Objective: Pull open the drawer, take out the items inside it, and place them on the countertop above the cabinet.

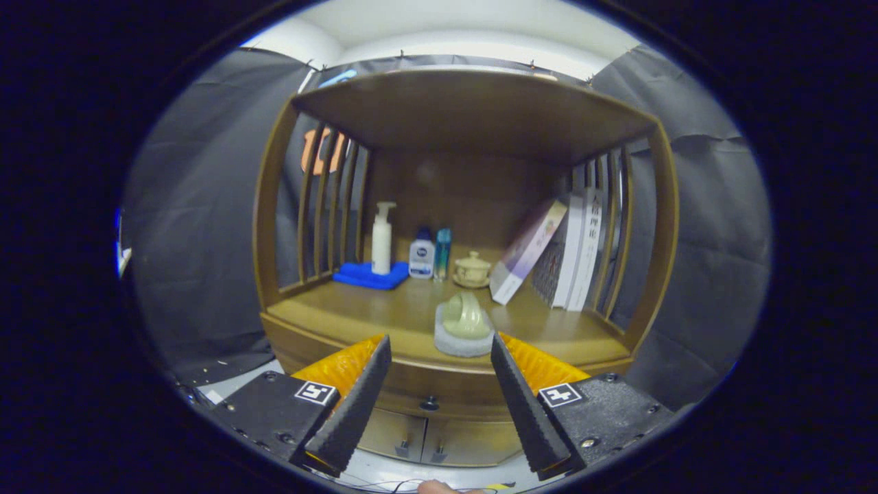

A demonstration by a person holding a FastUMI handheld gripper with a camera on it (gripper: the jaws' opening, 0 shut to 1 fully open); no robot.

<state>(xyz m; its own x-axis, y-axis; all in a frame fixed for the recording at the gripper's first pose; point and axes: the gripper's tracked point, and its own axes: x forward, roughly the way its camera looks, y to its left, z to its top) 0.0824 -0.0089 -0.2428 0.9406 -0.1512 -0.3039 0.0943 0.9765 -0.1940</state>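
Drawer is shut below the countertop, its knob between the fingertips. Gripper stands wide open and empty (aim low): close squarely on the knob, then pull straight back.

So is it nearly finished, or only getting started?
Hard to say. The drawer looks shut, its knob between the open claw fingers, which hold nothing. A pale green cup on a grey pad sits on the countertop. Whether anything remains inside cannot be seen.
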